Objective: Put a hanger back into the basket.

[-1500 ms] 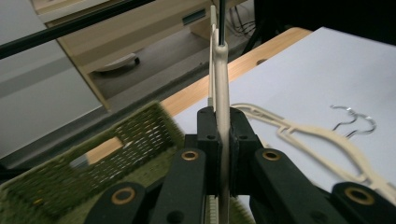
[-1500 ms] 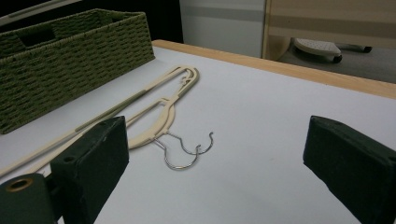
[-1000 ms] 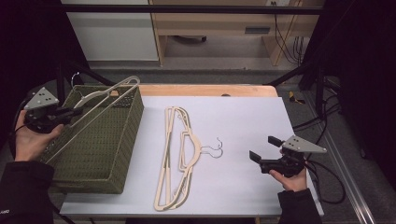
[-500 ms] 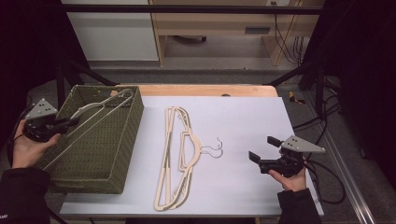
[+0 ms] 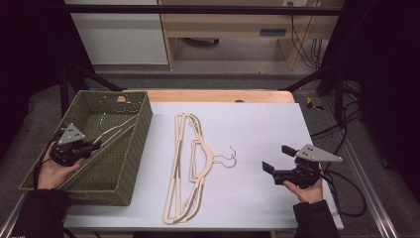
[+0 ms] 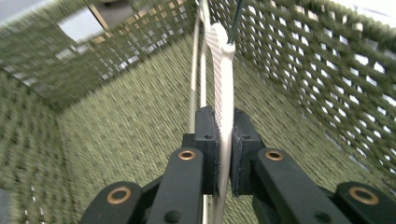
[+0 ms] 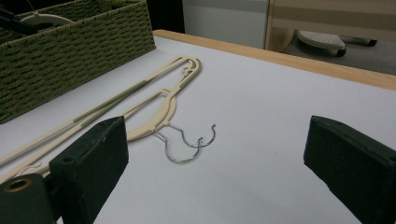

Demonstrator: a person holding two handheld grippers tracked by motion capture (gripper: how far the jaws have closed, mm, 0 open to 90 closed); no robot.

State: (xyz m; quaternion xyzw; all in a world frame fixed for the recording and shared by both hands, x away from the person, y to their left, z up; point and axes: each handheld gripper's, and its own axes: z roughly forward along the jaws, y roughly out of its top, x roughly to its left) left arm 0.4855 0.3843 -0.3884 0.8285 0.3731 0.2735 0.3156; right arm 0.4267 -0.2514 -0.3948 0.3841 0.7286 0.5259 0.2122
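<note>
the white table (image 5: 257,124) carries a green woven basket (image 5: 133,148) along its left edge and two cream hangers (image 5: 190,163) stacked mid-table, their wire hooks (image 7: 189,142) pointing toward the right side. inside the basket the left gripper (image 5: 91,147) is clamped on the flat cream arm of a third hanger (image 6: 223,84), which slants across the basket floor with its far end near the back wall. the right gripper (image 5: 277,159) hovers over bare table near the front right corner, jaws spread wide and holding nothing. judging the risks: the held hanger looks long against the basket's inside, so letting go at a slant could leave an end propped on the rim or its hook snagged in the weave; the two hooks on the table lie overlapped, and lifting one hanger could drag the other. the basket walls crowd the left gripper closely, while the right half of the table lies bare and gives free room.
</note>
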